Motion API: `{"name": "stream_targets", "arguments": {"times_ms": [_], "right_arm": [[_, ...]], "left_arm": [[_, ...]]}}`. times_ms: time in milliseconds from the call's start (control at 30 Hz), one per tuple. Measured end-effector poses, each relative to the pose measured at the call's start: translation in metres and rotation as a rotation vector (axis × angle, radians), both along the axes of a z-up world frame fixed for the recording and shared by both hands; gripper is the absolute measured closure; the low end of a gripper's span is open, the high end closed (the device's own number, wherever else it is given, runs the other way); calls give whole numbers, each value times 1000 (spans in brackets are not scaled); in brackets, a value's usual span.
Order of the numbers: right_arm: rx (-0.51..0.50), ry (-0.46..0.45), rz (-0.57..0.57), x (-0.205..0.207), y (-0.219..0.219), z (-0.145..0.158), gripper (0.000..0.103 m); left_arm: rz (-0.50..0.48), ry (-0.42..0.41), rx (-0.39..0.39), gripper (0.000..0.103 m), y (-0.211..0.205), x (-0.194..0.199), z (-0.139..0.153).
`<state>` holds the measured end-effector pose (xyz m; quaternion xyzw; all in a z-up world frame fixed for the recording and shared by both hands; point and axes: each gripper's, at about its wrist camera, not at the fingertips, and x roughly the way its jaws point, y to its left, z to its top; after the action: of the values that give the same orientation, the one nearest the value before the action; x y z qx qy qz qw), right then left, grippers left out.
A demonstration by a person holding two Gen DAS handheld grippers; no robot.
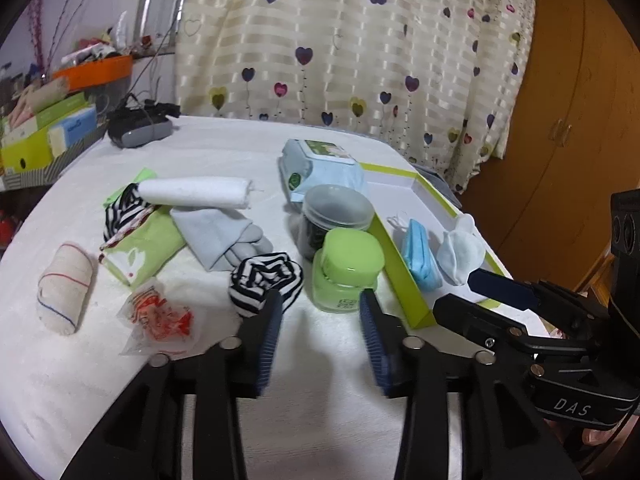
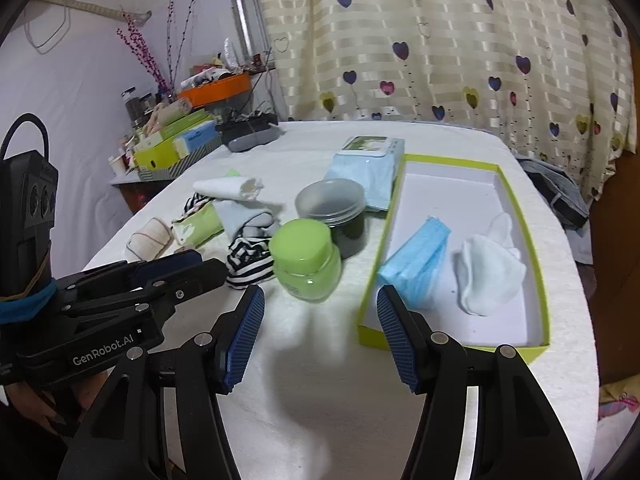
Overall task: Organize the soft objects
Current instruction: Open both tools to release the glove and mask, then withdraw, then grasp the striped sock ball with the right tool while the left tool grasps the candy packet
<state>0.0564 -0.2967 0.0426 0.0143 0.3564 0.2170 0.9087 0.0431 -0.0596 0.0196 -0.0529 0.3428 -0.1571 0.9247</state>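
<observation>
Both pairs of jaws stand wide apart with nothing between them. The left gripper (image 1: 320,320) hovers low over the near part of the bed (image 1: 320,420), its left finger just in front of the striped sock ball (image 1: 266,276), its right finger in front of the green jar (image 1: 347,276). The right gripper (image 2: 320,320) hangs beside it, near the front corner of the box (image 2: 372,336).

My guess is the striped sock ball goes next, being the closest soft thing not yet boxed. To do it well, the left gripper should shift left so the ball sits squarely between the fingers, come down from above, and close gently across its middle, clear of the green jar beside it.

The ball is roundish, with little long axis; its rolled opening faces up and toward the curtain (image 1: 360,40). The box runs lengthwise from the near edge toward the far edge, already holding a blue mask (image 2: 416,260) and a white cloth (image 2: 488,276), with free room at its far end
</observation>
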Motion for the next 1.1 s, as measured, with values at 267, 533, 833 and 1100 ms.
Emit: {"name": "stream_targets", "arguments": {"times_ms": [267,533,833,1100], "right_arm": [[11,-4,52,1,14,-1,43],[8,-5,90,0,25,-2,43],[5,1,105,2,32,-3,43],[-7,-22,146,0,44,0,43]], "left_arm": [[42,3,7,59,17,0,-2],[69,12,8,59,28,0,-5],[101,21,8,59,38,0,-7],[148,24,20,59,51,1,-7]]}}
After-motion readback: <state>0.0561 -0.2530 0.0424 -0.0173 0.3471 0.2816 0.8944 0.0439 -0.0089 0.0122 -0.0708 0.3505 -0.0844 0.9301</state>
